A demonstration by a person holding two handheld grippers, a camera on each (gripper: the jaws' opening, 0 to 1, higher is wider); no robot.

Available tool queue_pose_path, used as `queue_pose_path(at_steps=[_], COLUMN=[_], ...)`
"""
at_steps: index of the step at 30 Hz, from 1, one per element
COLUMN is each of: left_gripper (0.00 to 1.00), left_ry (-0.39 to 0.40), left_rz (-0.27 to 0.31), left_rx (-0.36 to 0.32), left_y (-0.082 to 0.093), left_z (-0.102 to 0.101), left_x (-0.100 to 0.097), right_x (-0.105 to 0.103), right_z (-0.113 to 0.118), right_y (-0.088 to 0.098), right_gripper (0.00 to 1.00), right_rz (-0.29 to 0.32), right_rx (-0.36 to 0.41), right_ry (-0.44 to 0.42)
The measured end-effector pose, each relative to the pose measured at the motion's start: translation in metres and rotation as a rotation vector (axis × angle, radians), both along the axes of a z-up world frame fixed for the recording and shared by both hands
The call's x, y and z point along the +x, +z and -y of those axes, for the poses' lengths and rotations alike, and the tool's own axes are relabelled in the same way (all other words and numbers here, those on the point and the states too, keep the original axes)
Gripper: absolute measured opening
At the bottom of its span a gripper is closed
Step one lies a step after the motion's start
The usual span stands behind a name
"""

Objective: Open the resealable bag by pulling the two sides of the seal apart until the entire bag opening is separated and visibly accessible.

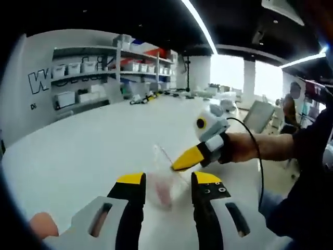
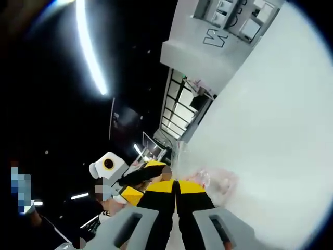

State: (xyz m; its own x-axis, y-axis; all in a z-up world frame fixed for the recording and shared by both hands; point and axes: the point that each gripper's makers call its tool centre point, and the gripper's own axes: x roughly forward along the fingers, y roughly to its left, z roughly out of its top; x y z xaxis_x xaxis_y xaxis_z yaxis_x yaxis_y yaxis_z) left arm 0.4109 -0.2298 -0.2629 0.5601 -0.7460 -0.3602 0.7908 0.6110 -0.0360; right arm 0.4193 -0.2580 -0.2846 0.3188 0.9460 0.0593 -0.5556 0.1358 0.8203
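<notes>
One resealable bag [image 1: 165, 174], clear with something pinkish inside, hangs above the white table [image 1: 93, 151] between two grippers. In the left gripper view it sits blurred between and just ahead of the left gripper [image 1: 169, 183], whose two yellow-tipped jaws stand well apart with the bag in the gap; I cannot tell whether either jaw touches it. From the right side of that view the right gripper [image 1: 179, 162] reaches in, its yellow tip meeting the bag's upper edge, held by one hand [image 1: 234, 148] with a cable trailing down from it.

In the right gripper view, the right gripper [image 2: 177, 187] has its two jaws pressed together, and the bag [image 2: 210, 179] spreads from their tips over the table [image 2: 270, 120]; they look clamped on the bag's edge. The left gripper [image 2: 151, 169] shows just to their left, close against the bag.

Beyond the table, one set of wall shelves [image 1: 99, 73] holds several white bins.
</notes>
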Motion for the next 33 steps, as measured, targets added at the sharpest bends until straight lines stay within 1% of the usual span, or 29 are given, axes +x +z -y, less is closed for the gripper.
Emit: queue_pose_path(at_steps=[5,10,18,23,33], left_gripper=[0.32,0.31,0.29,0.27,0.23], left_ry=[0.0,-0.002,-0.005,-0.014,-0.031], left_rz=[-0.025,-0.04,-0.051,-0.047,-0.061], left_rx=[-0.011,0.018,0.031,0.029,0.044], left_y=[0.0,-0.004,-0.006,-0.005,-0.012], left_z=[0.005,0.011,0.015,0.019,0.023], left_x=[0.001,0.001,0.002,0.0,-0.002], right_x=[0.0,-0.001,-0.001,-0.002,-0.002], right_z=[-0.001,-0.001,-0.003,-0.003,-0.002], right_y=[-0.002,-0.001,-0.001,-0.001,-0.004], right_gripper=[0.0,0.0,0.0,0.0,0.0], right_rz=[0.007,0.018,0.043,0.053,0.078], right_rx=[-0.005,-0.008,-0.023,-0.03,-0.053], right_ry=[-0.003,-0.006,-0.007,-0.011,-0.018])
